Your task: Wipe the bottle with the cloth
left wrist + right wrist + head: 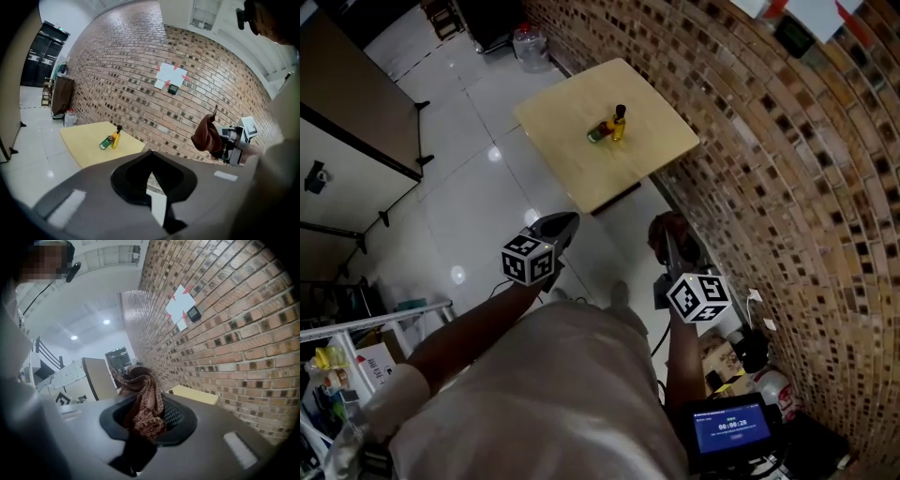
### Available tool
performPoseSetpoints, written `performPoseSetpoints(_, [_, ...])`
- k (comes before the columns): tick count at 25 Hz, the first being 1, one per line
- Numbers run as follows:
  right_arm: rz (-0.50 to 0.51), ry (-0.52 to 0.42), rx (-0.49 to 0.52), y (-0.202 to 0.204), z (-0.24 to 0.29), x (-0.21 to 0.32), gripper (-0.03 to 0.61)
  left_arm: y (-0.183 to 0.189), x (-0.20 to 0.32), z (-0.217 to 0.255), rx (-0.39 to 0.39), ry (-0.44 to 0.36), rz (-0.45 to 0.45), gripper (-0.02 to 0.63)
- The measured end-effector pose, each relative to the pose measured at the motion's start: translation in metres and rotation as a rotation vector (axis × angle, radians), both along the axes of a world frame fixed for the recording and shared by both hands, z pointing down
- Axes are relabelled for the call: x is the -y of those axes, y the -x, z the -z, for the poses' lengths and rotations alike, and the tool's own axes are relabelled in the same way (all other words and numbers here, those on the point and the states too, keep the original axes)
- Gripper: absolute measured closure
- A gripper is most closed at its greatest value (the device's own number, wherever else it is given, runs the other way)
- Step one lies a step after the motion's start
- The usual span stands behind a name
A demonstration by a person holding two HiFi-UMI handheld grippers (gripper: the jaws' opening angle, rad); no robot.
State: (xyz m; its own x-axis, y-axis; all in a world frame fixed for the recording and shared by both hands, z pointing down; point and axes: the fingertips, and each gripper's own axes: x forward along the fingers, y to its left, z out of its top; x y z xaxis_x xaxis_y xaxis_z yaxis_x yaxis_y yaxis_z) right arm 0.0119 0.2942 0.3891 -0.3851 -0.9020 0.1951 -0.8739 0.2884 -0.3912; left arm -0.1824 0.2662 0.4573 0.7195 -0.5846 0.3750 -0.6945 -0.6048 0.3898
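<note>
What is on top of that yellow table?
A yellow bottle stands beside a green item too small to identify. The tabletop directly under them is covered.

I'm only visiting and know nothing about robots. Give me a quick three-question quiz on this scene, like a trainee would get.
1. Which gripper holds the brown cloth?
2. What is next to the yellow bottle on the table? A) a green bottle B) a cup C) a sponge
3. True or false: the left gripper is shut with nothing between its jaws.
Key: 1 the right gripper; 2 A; 3 true.
</note>
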Motion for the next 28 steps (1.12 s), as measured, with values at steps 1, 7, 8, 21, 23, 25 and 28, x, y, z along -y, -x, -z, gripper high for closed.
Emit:
performPoseSetpoints(1, [0.002, 0.008, -0.003, -0.001, -0.004, -0.002, 0.497, 0.001, -0.002, 0.001, 0.005, -0.019, 0.004, 0.598])
performPoseSetpoints(7, [0.004, 0.093, 0.005, -0.004, -0.043, -0.012, 0.498, 0.011, -0.020, -0.016, 0.033, -0.024, 0.007, 0.598])
performPoseSetpoints(8, [0.006, 0.111, 0.007, -0.003, -0.051, -0.014, 0.497, 0.013, -0.024, -0.022, 0.043, -0.014, 0.003, 0.598])
performPoseSetpoints(21, [0.127, 0.176, 0.096, 0.047, -0.073, -0.014, 0.499, 0.043, -0.029, -0.046, 0.067, 0.051, 0.063, 0.598])
performPoseSetpoints(23, [0.137, 0.182, 0.102, 0.050, -0.074, -0.015, 0.499, 0.041, -0.030, -0.046, 0.066, 0.050, 0.056, 0.598])
performPoseSetpoints(25, [0.138, 0.190, 0.108, 0.051, -0.076, -0.016, 0.499, 0.040, -0.031, -0.046, 0.067, 0.051, 0.053, 0.598])
performPoseSetpoints(28, [0.135, 0.196, 0.138, 0.049, -0.077, -0.017, 0.499, 0.041, -0.031, -0.047, 0.068, 0.055, 0.059, 0.598])
